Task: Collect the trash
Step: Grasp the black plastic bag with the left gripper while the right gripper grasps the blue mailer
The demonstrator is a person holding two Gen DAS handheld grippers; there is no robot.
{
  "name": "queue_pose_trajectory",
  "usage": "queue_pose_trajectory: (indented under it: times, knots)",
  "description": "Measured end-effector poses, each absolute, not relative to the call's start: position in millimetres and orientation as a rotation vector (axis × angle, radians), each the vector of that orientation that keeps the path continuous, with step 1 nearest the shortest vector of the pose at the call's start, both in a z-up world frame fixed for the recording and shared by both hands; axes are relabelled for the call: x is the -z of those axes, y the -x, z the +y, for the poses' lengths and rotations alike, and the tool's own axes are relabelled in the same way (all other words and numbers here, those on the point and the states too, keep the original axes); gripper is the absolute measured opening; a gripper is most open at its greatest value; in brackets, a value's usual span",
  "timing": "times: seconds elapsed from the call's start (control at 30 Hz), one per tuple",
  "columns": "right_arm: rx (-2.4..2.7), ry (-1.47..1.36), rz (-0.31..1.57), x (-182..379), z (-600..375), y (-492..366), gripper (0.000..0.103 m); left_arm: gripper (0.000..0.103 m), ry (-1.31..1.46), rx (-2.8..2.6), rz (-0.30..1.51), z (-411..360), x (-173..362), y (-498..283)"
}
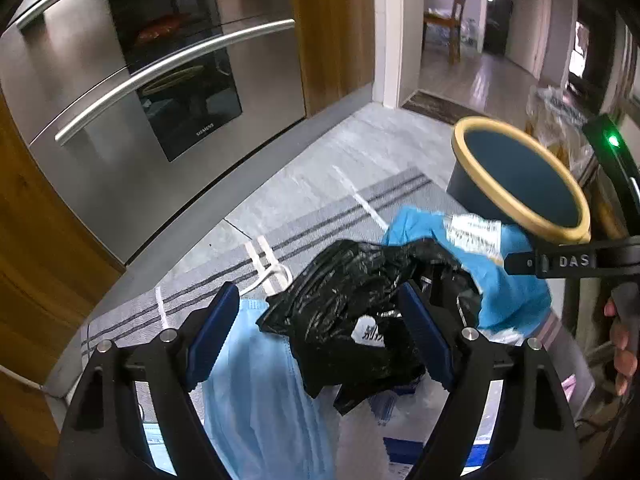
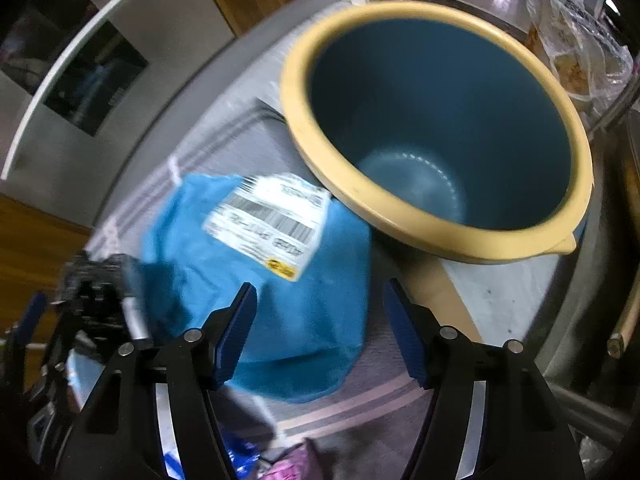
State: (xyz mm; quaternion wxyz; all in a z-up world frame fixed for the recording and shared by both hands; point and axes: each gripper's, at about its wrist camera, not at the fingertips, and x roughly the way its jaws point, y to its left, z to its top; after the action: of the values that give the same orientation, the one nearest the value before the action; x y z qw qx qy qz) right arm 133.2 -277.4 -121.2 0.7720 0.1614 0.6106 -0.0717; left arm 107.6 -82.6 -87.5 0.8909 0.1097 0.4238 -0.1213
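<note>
With the bin (image 2: 440, 128) empty beside the trash, the left gripper (image 1: 320, 336) straddles the black bag (image 1: 352, 300), jaws wide, while the right gripper (image 2: 320, 332) gapes unloaded over the blue bag (image 2: 260, 280), ready to grab.

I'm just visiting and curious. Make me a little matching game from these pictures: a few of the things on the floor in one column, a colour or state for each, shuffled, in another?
Things:
1. bin
2. mailer bag
3. crumpled plastic bag
4. face mask

Descriptions:
A. black and shiny
B. pale blue, pleated
C. nothing inside, cream rim
D. bright blue, white shipping label

Pairs: 1-C, 2-D, 3-A, 4-B
</note>
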Motion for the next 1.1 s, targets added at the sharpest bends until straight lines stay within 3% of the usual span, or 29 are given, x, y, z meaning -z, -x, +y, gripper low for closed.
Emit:
queue_pose_trajectory:
  times: [0.2, 0.3, 0.37, 0.5, 0.6, 0.63, 0.83, 0.9, 1.1]
  knots:
    - [0.159, -0.35, 1.372, 141, -277, -139, 0.069, 0.057, -0.259, 0.26, 0.947, -86, 103, -110]
    - [0.142, -0.3, 1.396, 145, -272, -141, 0.072, 0.053, -0.269, 0.253, 0.952, -87, 106, -110]
    - [0.151, -0.29, 1.398, 145, -270, -141, 0.068, 0.05, -0.262, 0.255, 0.958, -87, 106, -111]
    - [0.193, -0.27, 1.4, 142, -273, -143, 0.044, 0.045, -0.257, 0.247, 0.96, -85, 106, -111]
    - [0.194, -0.245, 1.375, 134, -275, -145, 0.01, 0.042, -0.249, 0.247, 0.954, -85, 104, -111]
    - [0.187, -0.255, 1.371, 133, -274, -145, 0.006, 0.041, -0.249, 0.247, 0.95, -85, 103, -111]
    - [0.129, -0.324, 1.324, 118, -274, -146, 0.003, 0.034, -0.229, 0.258, 0.917, -83, 92, -109]
    - [0.107, -0.333, 1.28, 105, -274, -149, 0.003, 0.023, -0.211, 0.257, 0.906, -81, 87, -110]
    - [0.025, -0.299, 1.154, 64, -263, -149, 0.003, 0.022, -0.153, 0.272, 0.87, -77, 72, -111]
